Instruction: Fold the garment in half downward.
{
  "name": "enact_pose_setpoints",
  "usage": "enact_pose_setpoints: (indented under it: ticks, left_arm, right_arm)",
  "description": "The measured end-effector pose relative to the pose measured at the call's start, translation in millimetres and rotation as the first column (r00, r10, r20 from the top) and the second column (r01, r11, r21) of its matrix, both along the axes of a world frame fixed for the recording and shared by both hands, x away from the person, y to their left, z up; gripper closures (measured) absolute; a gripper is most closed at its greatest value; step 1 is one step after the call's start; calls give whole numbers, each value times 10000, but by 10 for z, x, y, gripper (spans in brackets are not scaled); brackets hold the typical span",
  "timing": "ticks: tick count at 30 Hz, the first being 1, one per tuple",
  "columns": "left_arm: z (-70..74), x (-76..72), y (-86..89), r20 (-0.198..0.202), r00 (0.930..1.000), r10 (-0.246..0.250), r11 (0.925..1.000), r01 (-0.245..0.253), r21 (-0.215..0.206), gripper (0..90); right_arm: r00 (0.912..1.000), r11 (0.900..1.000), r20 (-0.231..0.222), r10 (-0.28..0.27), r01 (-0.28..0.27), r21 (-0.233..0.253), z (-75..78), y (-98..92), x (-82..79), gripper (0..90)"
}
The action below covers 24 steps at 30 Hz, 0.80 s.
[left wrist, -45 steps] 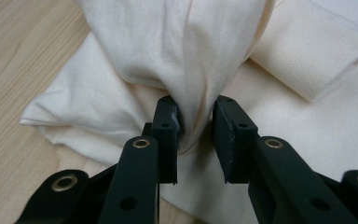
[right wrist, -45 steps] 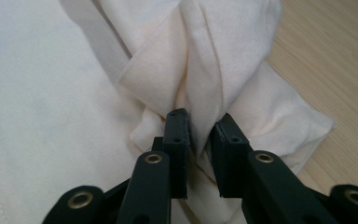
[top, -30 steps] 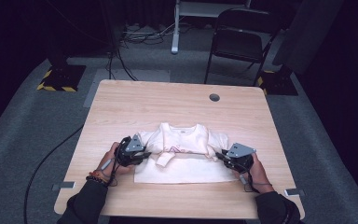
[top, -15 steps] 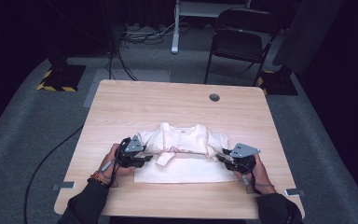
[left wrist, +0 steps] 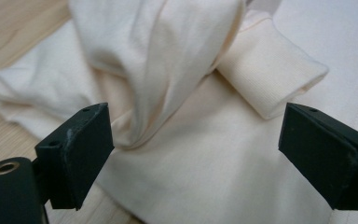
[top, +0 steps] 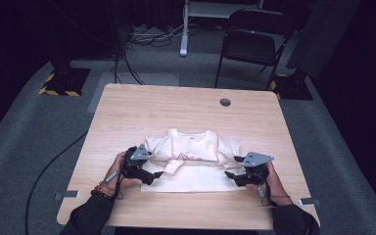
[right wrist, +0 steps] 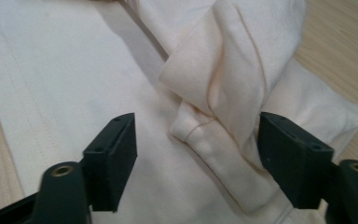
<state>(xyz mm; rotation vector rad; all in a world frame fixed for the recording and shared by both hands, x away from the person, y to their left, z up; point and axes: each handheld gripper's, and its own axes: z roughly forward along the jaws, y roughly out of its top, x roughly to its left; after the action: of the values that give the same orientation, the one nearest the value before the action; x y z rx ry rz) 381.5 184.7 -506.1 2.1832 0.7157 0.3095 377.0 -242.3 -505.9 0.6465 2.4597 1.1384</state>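
Note:
A cream long-sleeved top (top: 191,147) lies on the wooden table (top: 176,110), its lower half spread flat and both sleeves folded inward. At the garment's left edge my left gripper (top: 152,175) stands open. In the left gripper view its jaws stand wide apart (left wrist: 198,158) over the body cloth, with the bunched sleeve (left wrist: 168,56) and its ribbed cuff (left wrist: 270,74) just ahead. My right gripper (top: 230,174) is open at the garment's right edge. In the right gripper view the folded right sleeve (right wrist: 233,70) and its cuff (right wrist: 209,144) lie between the open jaws (right wrist: 200,158), not pinched.
A round cable hole (top: 225,102) sits in the table's far right part. A black folding chair (top: 254,44) stands behind the table. Small tape marks (top: 66,195) lie near the front corners. A cable (top: 44,171) runs across the floor at the left.
Both grippers have shifted slightly toward the near edge of the table. The top lies much as before.

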Motion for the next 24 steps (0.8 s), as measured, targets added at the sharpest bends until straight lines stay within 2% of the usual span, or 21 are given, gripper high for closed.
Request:
enact_pose_setpoints:
  ticks: [1,2,3,6,9,15,20,22,24]
  left_arm:
    - [25,-14,43,-42,9999,159,9990,-160,-422,54]
    - [25,-14,43,-42,9999,159,9990,-160,-422,53]
    - [31,-20,49,-75,9997,216,9985,-220,-497,53]
    - [41,-31,41,-65,9998,208,9988,-211,-452,44]
    - [39,-30,7,-81,9998,199,9993,-201,-307,33]
    - [32,-13,-38,-177,9996,201,9998,-203,-70,33]
    - [109,24,-46,77,9997,244,9997,-244,51,44]
    - [149,62,-49,101,9995,293,9996,-293,-5,62]
    - [202,117,-48,0,9994,338,9991,-338,-240,63]
  right_arm:
    - [10000,10000,-80,-28,29,27,7,-12,-10,202]
    - [10000,10000,-80,-28,29,27,7,-12,-10,202]
    - [9998,9999,-73,-172,172,14,8,-16,-20,146]
    - [9990,9992,-196,-390,388,-106,11,-27,-27,77]
    - [9972,9981,-438,-608,610,34,12,-48,-11,29]
    - [9944,9964,-631,-853,852,-33,16,-36,19,31]
    - [9949,9967,-680,-743,764,284,73,-3,38,69]
    - [9952,9962,-574,-789,808,313,109,14,53,107]
    - [9956,9967,-560,-755,770,239,161,31,84,147]
